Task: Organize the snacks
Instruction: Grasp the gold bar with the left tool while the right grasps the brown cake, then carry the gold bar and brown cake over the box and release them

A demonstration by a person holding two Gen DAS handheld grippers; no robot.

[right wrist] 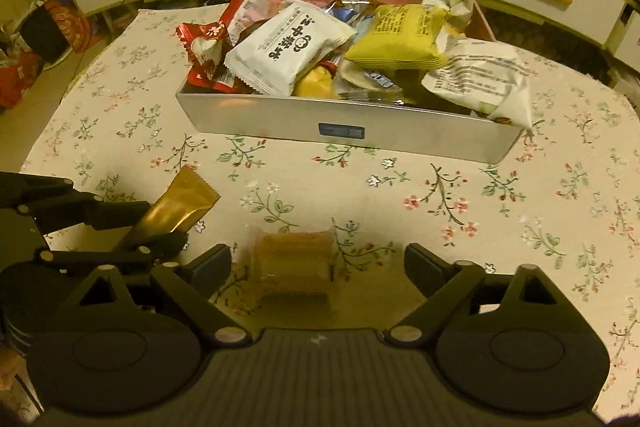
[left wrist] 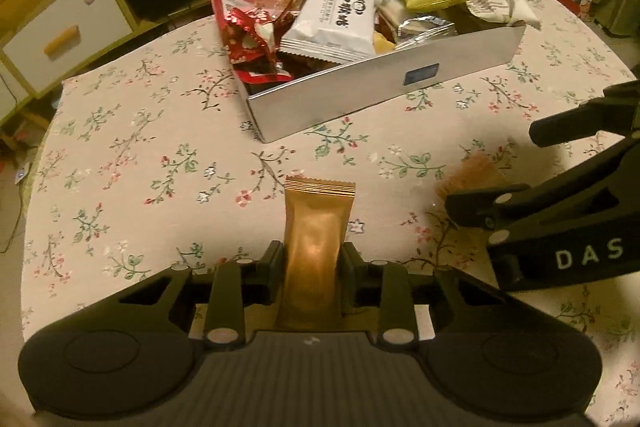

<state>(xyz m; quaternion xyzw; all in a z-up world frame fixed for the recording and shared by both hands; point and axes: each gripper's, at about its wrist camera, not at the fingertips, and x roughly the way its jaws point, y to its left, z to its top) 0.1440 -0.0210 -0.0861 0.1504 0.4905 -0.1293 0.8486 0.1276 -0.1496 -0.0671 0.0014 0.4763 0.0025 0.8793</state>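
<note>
Two jobs: left hand-held gripper (left wrist: 311,263), squeezing the long gold foil snack packet (left wrist: 314,247), lifts it high over the heaped silver snack box (left wrist: 384,83), while the wide-open right hand-held gripper (right wrist: 318,265) lowers around the clear-wrapped wafer biscuit (right wrist: 294,261) on the flowery bench (right wrist: 440,195).

Left wrist view: mounted behind left gripper (left wrist: 311,259), looks forward and down along fingers, close above floral tablecloth (left wrist: 140,155). Snack box (left wrist: 384,91) ahead, right of centre. Right wrist view: same mounting on right gripper (right wrist: 318,267), box (right wrist: 344,131) straight ahead. Shared: box, tablecloth, drawer cabinets behind; each view catches other gripper at frame edge.
</note>
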